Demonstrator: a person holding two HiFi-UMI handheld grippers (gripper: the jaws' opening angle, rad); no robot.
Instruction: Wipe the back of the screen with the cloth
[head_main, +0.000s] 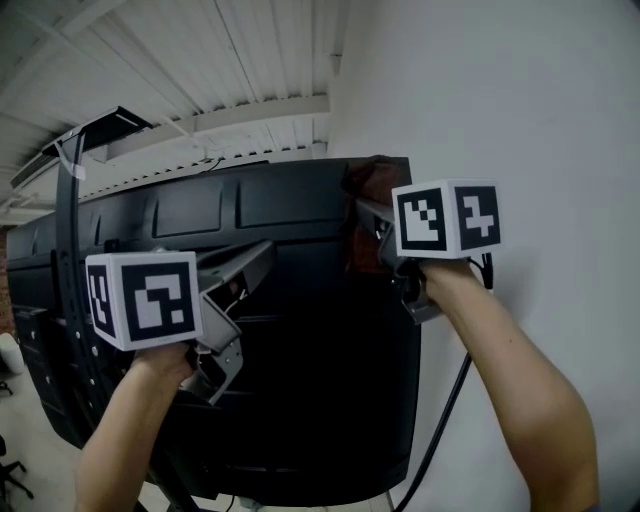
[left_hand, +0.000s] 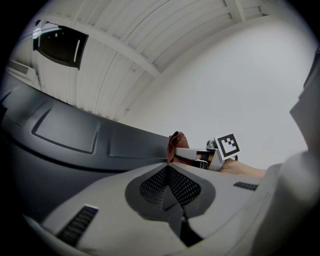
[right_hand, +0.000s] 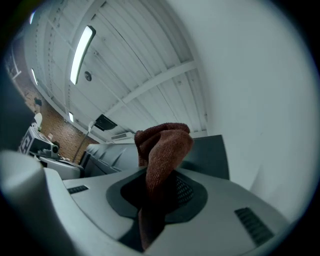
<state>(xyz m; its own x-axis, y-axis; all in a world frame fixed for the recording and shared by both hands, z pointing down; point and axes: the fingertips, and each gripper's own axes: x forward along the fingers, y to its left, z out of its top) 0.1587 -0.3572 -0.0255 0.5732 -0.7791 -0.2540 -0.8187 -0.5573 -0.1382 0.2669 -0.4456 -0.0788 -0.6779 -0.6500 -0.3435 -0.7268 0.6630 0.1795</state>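
Nearest the camera, the left gripper (left_hand: 167, 168) is held with its jaws pressed together and nothing between them. Its tip is pointed close along the dark rear panel of the screen (head_main: 300, 390), apparently so that the panel can be steadied while the other side does the work; whether it touches cannot be told. To the right and higher, the right gripper (head_main: 366, 214) is clamped on a reddish-brown cloth (right_hand: 166, 144). The cloth is bunched above the jaws and carried at the screen's upper right corner, against or just beside the panel. That placement suggests wiping at the corner, with the broad back spreading left and down judged yet to be covered. A white wall (head_main: 540, 100) stands just beyond the screen's right edge, and a dark cable (head_main: 450, 420) hangs between them, so little room is left for the right arm.
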